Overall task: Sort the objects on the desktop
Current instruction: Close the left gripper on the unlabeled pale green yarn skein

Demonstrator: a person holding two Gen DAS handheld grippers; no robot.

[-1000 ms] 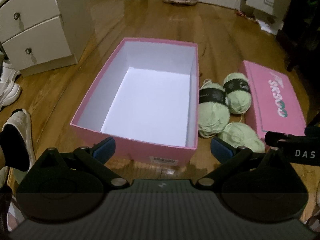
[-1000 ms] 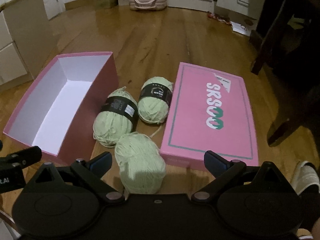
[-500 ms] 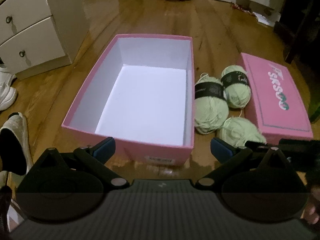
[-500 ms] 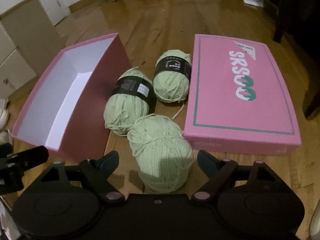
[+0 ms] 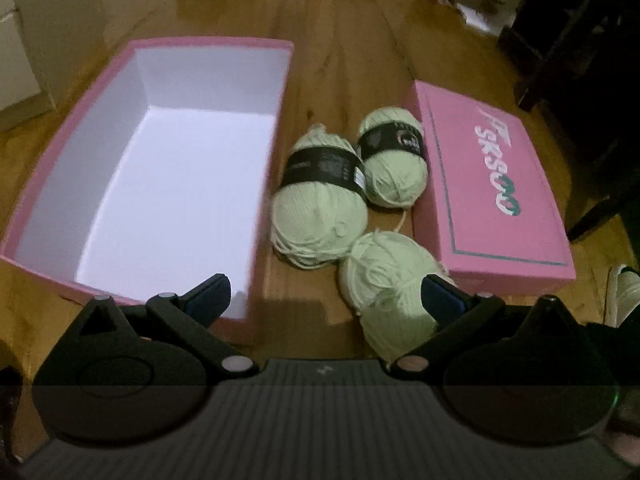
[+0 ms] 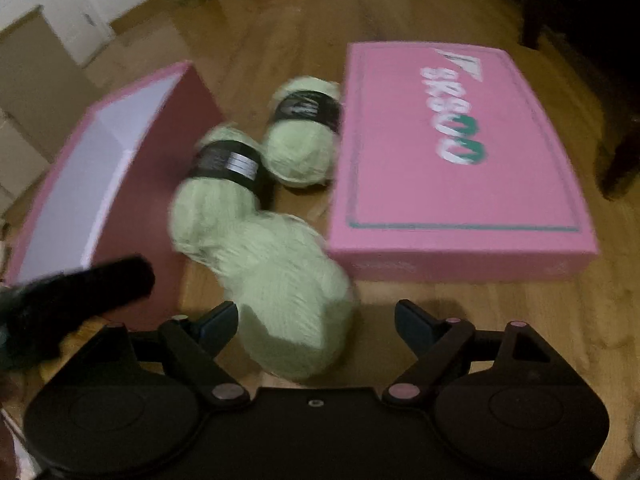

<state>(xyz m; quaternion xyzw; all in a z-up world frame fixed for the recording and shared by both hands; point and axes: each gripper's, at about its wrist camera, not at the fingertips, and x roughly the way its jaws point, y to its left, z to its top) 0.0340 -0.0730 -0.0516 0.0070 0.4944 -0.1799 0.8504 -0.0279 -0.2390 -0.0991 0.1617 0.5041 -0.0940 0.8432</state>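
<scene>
Three pale green yarn balls lie on the wooden floor between an open pink box [image 5: 212,43] with a white inside and its pink lid [image 5: 492,184]. Two balls [image 5: 320,208] [image 5: 394,168] wear black labels. The unlabelled ball [image 5: 384,280] lies nearest. My left gripper [image 5: 325,296] is open over the floor beside the box's near right corner, its right finger in front of that ball. In the right wrist view the unlabelled ball [image 6: 288,292] sits between the fingers of my right gripper [image 6: 316,320], close against the left finger, with a gap to the right one. That gripper is open.
A white drawer cabinet [image 5: 16,60] stands left of the box. Dark furniture [image 5: 580,40] rises at the right behind the lid. A shoe [image 5: 624,284] shows at the right edge. The left gripper's black finger [image 6: 80,288] crosses the right wrist view at the left.
Both grippers came down and closer to the yarn. The left one swung right, from the box toward the balls. The right gripper's jaws narrowed with the unlabelled ball now between them.
</scene>
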